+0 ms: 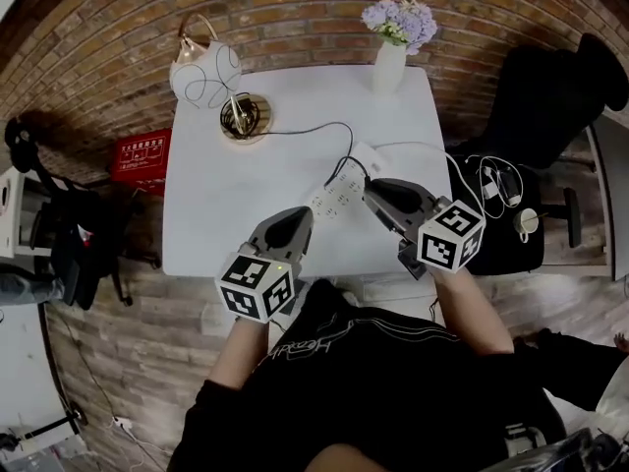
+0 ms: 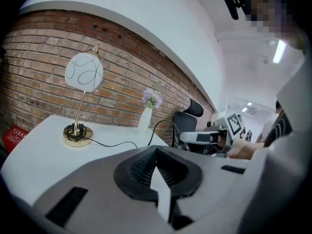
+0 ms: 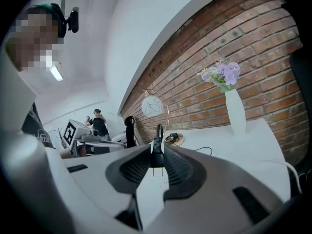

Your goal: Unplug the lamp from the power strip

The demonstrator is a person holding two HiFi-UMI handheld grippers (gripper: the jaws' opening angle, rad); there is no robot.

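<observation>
Brick walling backs the white desk (image 1: 226, 195), with the lamp (image 1: 204, 72) well ahead and to the left of the left claw (image 1: 300, 216) and a flower vase (image 1: 389, 65) well ahead of the right claw (image 1: 373, 193). The right claw pinches the lamp's black plug (image 3: 156, 152) between its pads, and the bare prongs show below the grip, so the plug looks to be out of its socket. The power strip (image 1: 336, 193) lies just left of that claw's tip, and the cord (image 1: 305, 126) trails ahead toward the lamp base. The left claw is pressed together on nothing and hovers near the desk's front edge. Next I would carry the plug clear and set it down. Bare desk ahead of the left claw gives room, and the front edge lies close behind both claws.
</observation>
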